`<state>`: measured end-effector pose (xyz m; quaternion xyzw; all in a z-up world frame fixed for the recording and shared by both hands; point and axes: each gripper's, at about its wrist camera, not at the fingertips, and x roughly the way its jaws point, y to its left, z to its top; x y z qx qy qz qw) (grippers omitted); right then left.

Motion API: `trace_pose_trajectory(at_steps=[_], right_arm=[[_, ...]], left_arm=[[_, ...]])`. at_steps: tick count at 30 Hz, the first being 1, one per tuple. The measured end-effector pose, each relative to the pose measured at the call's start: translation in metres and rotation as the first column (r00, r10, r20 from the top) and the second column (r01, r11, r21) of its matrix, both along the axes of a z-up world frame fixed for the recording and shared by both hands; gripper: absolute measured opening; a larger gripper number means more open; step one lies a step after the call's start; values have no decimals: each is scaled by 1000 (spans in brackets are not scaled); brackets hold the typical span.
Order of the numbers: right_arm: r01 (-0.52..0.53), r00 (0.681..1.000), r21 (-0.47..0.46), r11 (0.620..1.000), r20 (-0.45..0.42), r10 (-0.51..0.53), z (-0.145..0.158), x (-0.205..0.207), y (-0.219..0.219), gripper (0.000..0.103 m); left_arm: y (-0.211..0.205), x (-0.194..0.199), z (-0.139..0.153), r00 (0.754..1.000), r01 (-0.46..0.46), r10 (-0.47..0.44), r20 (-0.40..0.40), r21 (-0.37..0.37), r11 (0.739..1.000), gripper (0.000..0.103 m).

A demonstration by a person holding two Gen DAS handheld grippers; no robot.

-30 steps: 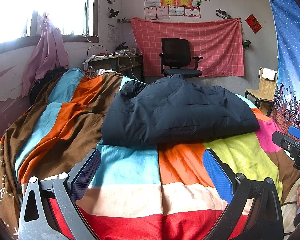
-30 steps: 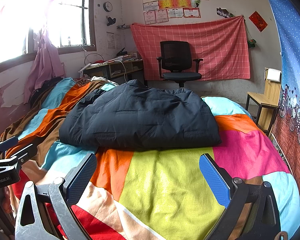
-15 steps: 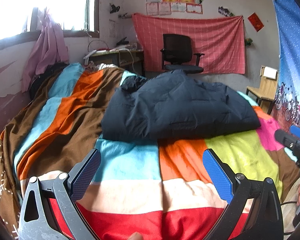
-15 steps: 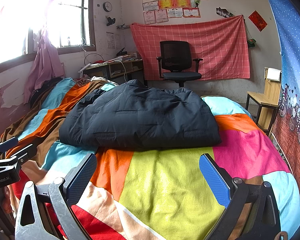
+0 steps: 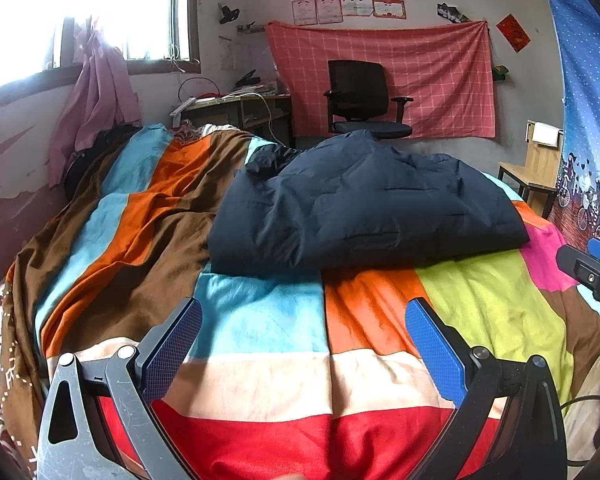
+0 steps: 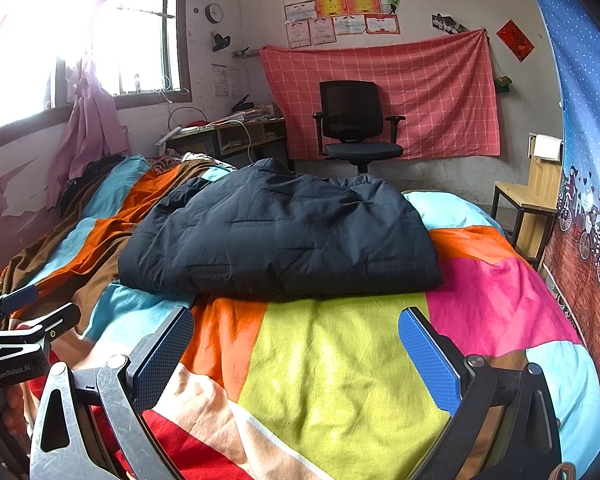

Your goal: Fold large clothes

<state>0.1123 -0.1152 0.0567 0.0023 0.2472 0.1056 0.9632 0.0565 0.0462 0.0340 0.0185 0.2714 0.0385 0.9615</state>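
A dark navy padded jacket (image 5: 364, 208) lies folded into a thick bundle on the bed, seen too in the right wrist view as the same jacket (image 6: 280, 236). My left gripper (image 5: 304, 340) hovers open above the near end of the bed, well short of the jacket, with nothing between its blue pads. My right gripper (image 6: 296, 344) is open as well, empty, and equally far back from the jacket. Each gripper shows at the edge of the other's view: the right gripper (image 5: 592, 264) and the left gripper (image 6: 24, 320).
The bed carries a colour-block bedspread (image 6: 340, 360) of red, cream, orange, yellow-green, pink and blue. Beyond it stand a black office chair (image 6: 356, 124), a cluttered desk (image 6: 228, 132) under the window, and a wooden stool (image 6: 528, 200) at the right.
The left wrist view has tilted down a little and drawn slightly nearer the jacket. The right gripper and the jacket have not moved.
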Motion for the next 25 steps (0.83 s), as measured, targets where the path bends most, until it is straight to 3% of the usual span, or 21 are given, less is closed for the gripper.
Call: trace_pose_trajectory(at_steps=[25], right_arm=[[2, 1000, 0, 1000, -2, -2, 0, 0, 2, 103]], left_arm=[[-1, 0, -2, 1000, -3, 3, 3, 8, 1000, 100]])
